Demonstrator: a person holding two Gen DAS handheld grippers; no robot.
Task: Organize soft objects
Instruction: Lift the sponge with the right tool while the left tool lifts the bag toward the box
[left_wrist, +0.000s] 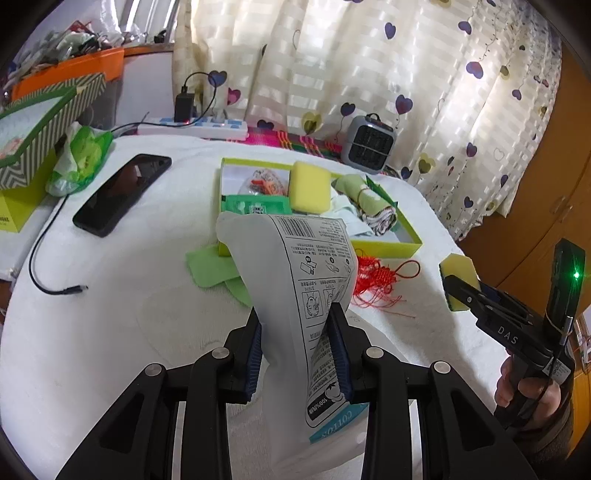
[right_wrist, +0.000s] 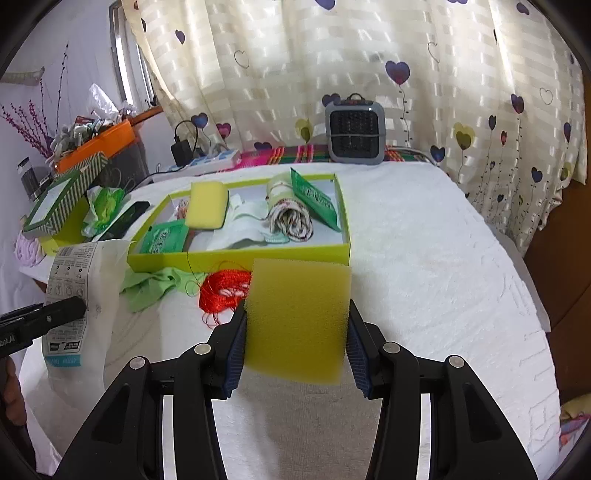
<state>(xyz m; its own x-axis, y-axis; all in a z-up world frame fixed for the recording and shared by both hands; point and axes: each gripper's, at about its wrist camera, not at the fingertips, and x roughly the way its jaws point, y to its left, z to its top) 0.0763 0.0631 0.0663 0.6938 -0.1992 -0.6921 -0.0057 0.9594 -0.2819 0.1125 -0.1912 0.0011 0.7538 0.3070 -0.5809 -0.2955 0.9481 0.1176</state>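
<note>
My left gripper (left_wrist: 295, 314) is shut on a white cotton-pad packet (left_wrist: 295, 266) with black print, held up above the white cloth; the same packet (right_wrist: 79, 288) shows at the left of the right wrist view. My right gripper (right_wrist: 295, 314) is shut on a yellow sponge (right_wrist: 297, 317), also lifted; that sponge (left_wrist: 458, 280) appears at the right of the left wrist view. Beyond both lies an open lime-green box (right_wrist: 236, 254) holding another yellow sponge (right_wrist: 207, 205), a rolled cloth (right_wrist: 288, 218) and green sachets (right_wrist: 164, 236). A red tassel knot (right_wrist: 221, 291) and green cloth (right_wrist: 151, 284) lie before the box.
A black phone (left_wrist: 122, 194) and a loose cable (left_wrist: 48, 273) lie on the white cloth (right_wrist: 424, 280) at the left. A striped box (left_wrist: 40, 125), a green bag (left_wrist: 81, 158), a power strip (left_wrist: 192, 127) and a small grey heater (right_wrist: 354, 133) stand behind. A curtain hangs at the back.
</note>
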